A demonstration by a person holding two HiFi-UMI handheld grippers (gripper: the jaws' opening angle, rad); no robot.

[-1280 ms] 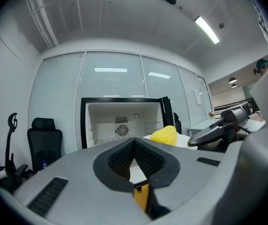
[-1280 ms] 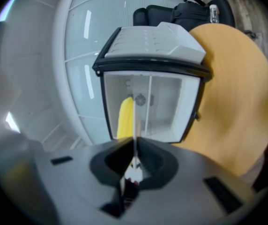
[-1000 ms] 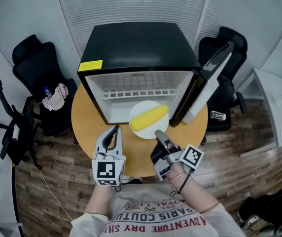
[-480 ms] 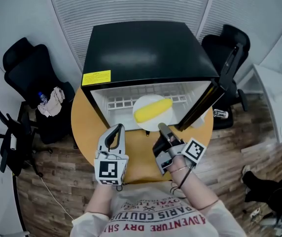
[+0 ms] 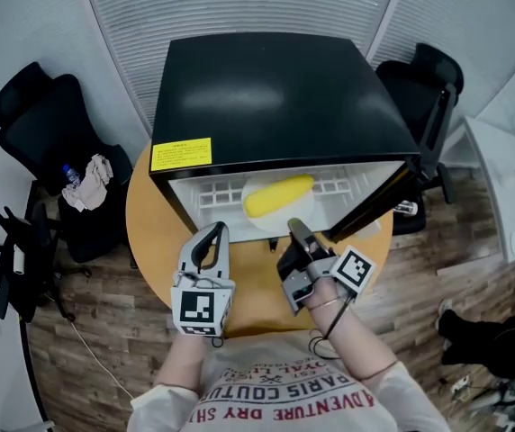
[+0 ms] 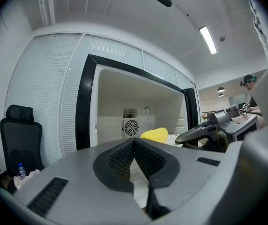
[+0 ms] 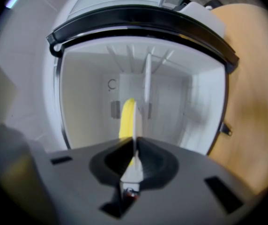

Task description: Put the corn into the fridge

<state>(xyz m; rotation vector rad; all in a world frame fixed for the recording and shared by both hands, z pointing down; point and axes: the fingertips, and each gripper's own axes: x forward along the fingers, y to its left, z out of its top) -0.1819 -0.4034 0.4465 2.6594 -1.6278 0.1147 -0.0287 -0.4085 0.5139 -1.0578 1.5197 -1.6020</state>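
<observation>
1. The corn (image 5: 278,196) lies on a plate (image 5: 269,227) just inside the open fridge (image 5: 275,97).
2. The right hand-held gripper (image 5: 295,229) pinches the plate's near rim, and its jaws have just been opening. The left hand-held gripper (image 5: 211,233) is closed and empty above the surface (image 5: 248,282).
3. The plate should probably sit flat before the rim is let go. The gripper can then draw straight back.
4. Only the left gripper view shows the back-wall fan (image 6: 131,127). Only the head view shows the door (image 5: 388,201) swung out at the right.
</observation>
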